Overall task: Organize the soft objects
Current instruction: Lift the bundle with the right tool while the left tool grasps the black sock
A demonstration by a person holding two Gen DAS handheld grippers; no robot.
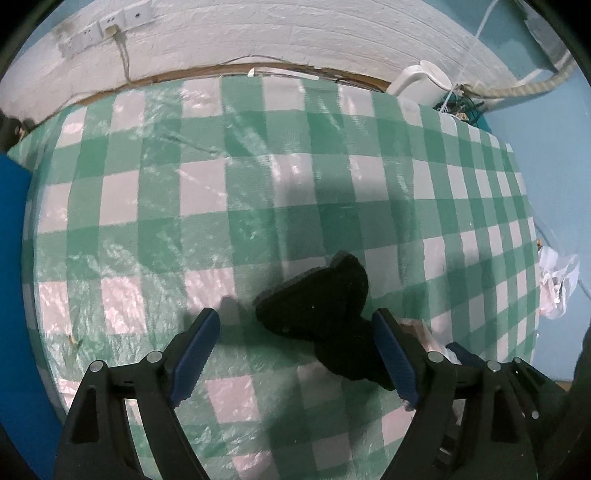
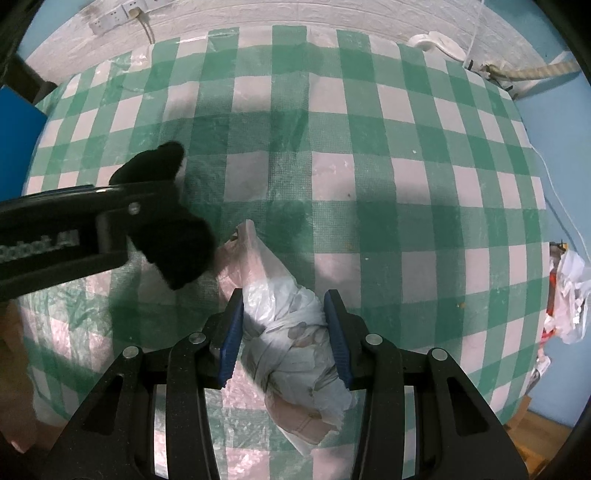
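Fingers first: my left gripper (image 1: 295, 350) stands spread wide, its blue pads (image 1: 197, 356) clear of the black cloth (image 1: 321, 314) that lies between them, though the cloth's near end runs close along the right-hand pad. Nothing is pinched there; the cloth rests on the tablecloth (image 1: 166, 192) on its own, bunched into a lumpy shape, near the front edge of the table.

My right gripper (image 2: 284, 336) points down and is clenched on a plastic bag (image 2: 295, 343), both pads pressing its crumpled sides. The bag holds something pale and pinkish that I cannot make out, and its loose mouth trails forward onto the cloth-covered surface. In the right wrist view the black cloth (image 2: 173, 236) sits just left of the bag's mouth, touching or nearly touching it, with my left gripper's dark arm crossing over it.

The green-and-white checked tablecloth has a clear plastic sheet over it. Beyond the far edge runs a white wall (image 1: 295, 33) with a power strip (image 1: 107, 29).
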